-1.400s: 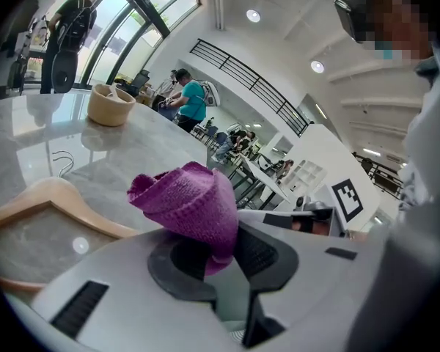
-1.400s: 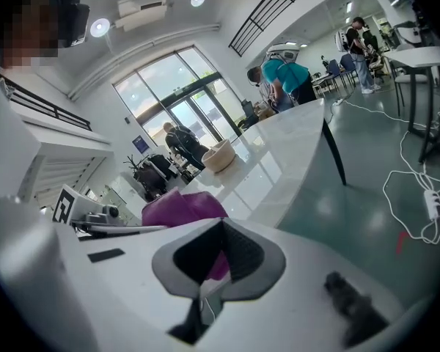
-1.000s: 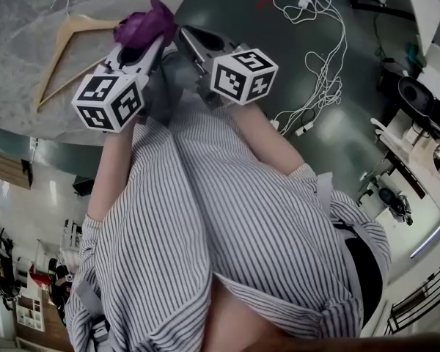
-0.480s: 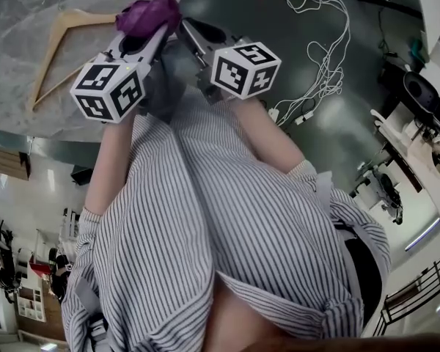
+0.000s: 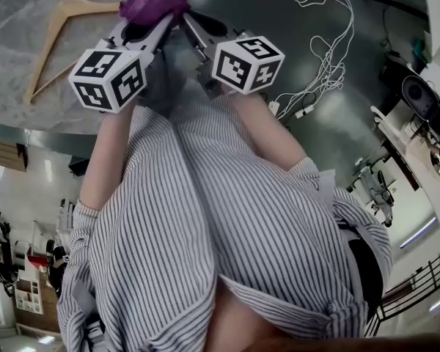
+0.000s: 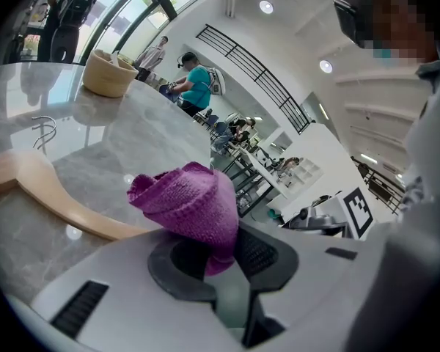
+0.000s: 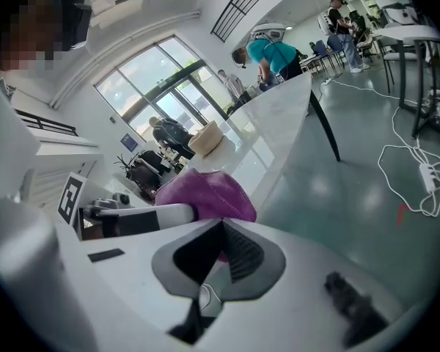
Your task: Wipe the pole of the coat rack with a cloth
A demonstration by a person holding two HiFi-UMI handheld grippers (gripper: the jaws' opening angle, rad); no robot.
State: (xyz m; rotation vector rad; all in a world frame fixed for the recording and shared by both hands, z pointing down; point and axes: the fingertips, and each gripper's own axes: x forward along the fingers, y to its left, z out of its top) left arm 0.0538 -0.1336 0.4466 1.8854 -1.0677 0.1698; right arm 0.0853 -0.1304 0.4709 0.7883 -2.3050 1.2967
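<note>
Left gripper (image 6: 224, 249): clenched on a purple cloth (image 6: 191, 204), which is pinched at its lower end between the two dark pads.
Right gripper (image 7: 221, 232): jaws drawn together with their tips meeting and nothing visibly gripped. It is held close beside the left gripper, its tips just beside the cloth.
Cloth, position: at the tip of the left gripper. From the head view it shows against the line where the grey marble table (image 5: 15, 72) meets the green floor (image 5: 337, 123).
Cloth, axis: bunched into a loose roll. Its long axis follows the line of the left gripper's jaws, and its free end points away from the person and out beyond the jaw tips.
Cloth, free end: folded over and fuller than the pinched end, leaning slightly toward the table side.
Marker cubes: left cube (image 5: 106, 79) and right cube (image 5: 248, 63) sit at the near ends of the grippers, side by side and apart.
Wooden hanger (image 5: 55, 31): lies flat on the table to the left of the left gripper, well clear of the cloth, with its metal hook toward the far edge.
Basket (image 6: 110, 72): pale and round, standing on the far part of the table.
White cables (image 5: 326, 28): lie in loose loops on the floor to the right of the right gripper.
Striped shirt (image 5: 227, 218): worn by the person holding the grippers, and fills the lower head view.
Bystander in a teal shirt (image 6: 198, 86): bent over beyond the far end of the table.
</note>
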